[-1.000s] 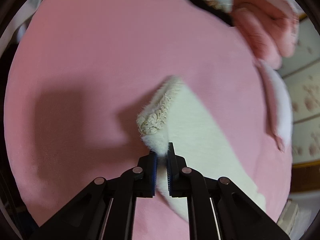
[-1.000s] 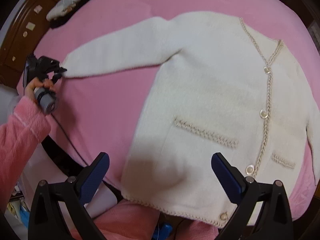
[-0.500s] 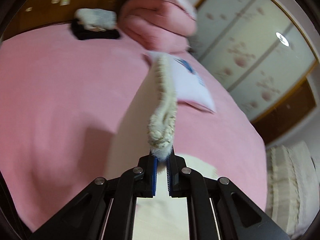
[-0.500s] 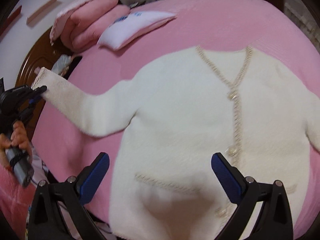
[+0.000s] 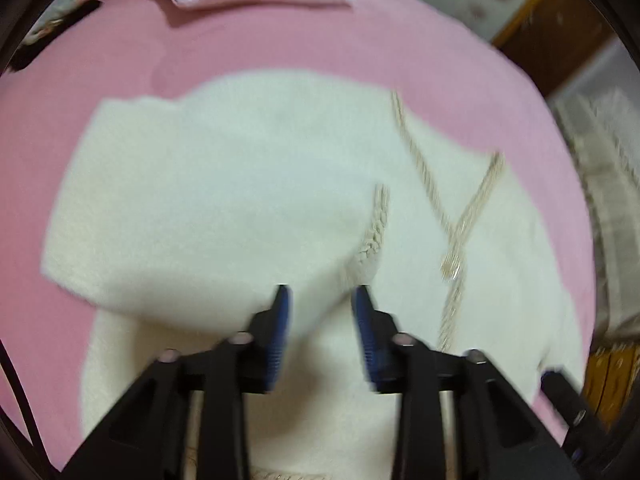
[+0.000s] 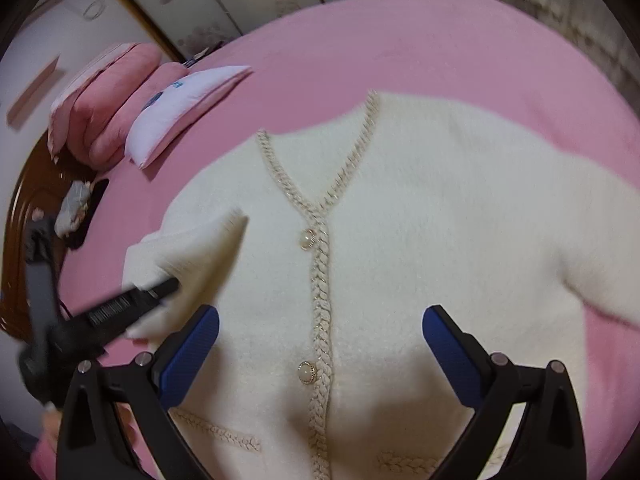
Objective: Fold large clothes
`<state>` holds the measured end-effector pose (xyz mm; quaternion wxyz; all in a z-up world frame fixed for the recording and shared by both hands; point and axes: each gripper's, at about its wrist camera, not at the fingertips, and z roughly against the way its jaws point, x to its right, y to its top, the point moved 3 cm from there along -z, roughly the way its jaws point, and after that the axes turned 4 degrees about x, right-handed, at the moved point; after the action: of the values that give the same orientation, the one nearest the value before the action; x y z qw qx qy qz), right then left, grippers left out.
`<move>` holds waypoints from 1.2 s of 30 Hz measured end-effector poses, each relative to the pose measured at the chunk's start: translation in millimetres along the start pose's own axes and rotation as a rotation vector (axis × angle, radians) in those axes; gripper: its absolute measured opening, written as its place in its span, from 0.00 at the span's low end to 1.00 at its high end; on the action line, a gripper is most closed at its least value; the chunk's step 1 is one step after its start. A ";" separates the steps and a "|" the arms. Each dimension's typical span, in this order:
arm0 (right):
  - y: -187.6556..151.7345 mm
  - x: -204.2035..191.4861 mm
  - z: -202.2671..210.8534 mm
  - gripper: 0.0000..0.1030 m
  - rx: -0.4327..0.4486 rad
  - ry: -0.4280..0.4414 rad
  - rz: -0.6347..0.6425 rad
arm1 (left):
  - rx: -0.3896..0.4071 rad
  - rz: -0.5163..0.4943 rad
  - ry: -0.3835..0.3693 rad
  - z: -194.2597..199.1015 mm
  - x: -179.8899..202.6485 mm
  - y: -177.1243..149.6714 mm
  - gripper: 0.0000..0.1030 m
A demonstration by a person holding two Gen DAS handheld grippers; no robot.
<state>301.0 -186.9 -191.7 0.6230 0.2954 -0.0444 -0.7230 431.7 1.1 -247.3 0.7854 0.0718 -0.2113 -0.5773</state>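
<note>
Cream fluffy knit cardigan with braided trim (image 6: 420,240) was laid face-up on pink bed (image 6: 440,40). One sleeve (image 5: 208,200) was folded across front. Left gripper (image 5: 320,304) jaws just parted, cuff released; right gripper (image 6: 320,332) jaws held wide apart, empty. Other sleeve, body folds left.

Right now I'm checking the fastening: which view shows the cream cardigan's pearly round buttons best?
The right wrist view: two pearly round buttons sit sharp on the braided placket. The left wrist view shows only one blurred glint.

bare pink bedspread (image 6: 440,40) lies open at upper right; folded quilt (image 6: 104,108) and pillow (image 6: 180,108) crowd the upper left.
</note>
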 end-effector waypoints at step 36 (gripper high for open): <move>74.1 -114.9 38.6 0.14 0.427 -0.066 0.038 | 0.088 0.112 0.199 -58.6 -183.0 10.1 0.85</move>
<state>352.8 -108.4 -85.2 0.5579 0.3958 -0.2224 -0.6948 420.1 168.2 -342.0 0.8297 0.1512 -0.1608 -0.5127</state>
